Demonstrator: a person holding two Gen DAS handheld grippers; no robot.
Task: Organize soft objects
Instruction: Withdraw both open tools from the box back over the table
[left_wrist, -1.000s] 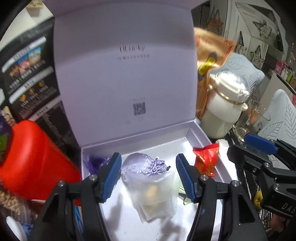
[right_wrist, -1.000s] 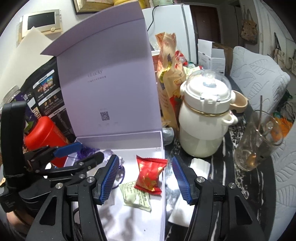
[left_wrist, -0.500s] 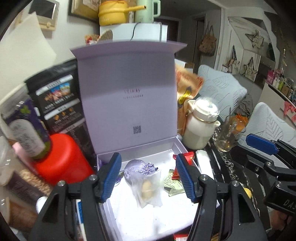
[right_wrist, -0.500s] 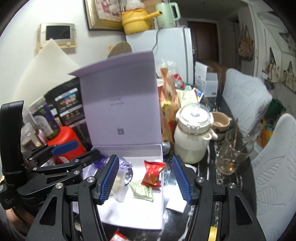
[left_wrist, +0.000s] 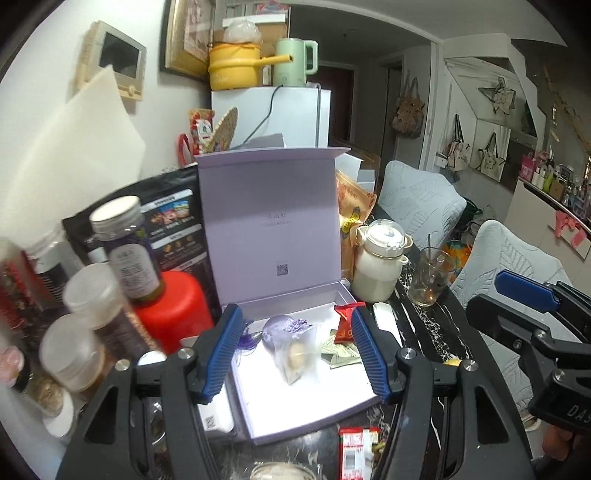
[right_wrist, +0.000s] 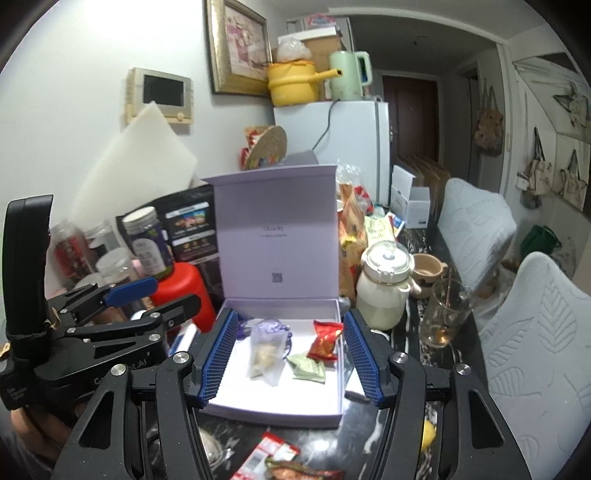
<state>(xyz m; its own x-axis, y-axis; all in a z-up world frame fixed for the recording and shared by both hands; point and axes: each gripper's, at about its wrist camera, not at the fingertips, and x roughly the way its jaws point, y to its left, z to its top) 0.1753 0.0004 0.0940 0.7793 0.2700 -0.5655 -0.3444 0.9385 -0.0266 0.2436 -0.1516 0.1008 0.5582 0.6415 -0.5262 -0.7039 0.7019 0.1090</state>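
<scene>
A lived-in home: fridge (right_wrist: 354, 147), framed picture (right_wrist: 240, 48), cluttered dining table (right_wrist: 424, 369).

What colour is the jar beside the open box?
Red jar, left of the box; clearest in the left wrist view.

Hovering above a dark marbled desk (right_wrist: 454, 373), right hand-held gripper (right_wrist: 288, 350) gaping wide, gripping nothing. Framing an open lilac cardboard box (right_wrist: 258, 406), lid standing upright. Lying inside: a translucent drawstring pouch (right_wrist: 266, 350) at left, a crumpled pale green packet (right_wrist: 307, 371) just beside it, a red foil snack packet (right_wrist: 325, 339) touching the green one. Showing the left hand-held gripper (right_wrist: 155, 306) at left, likewise agape.
</scene>
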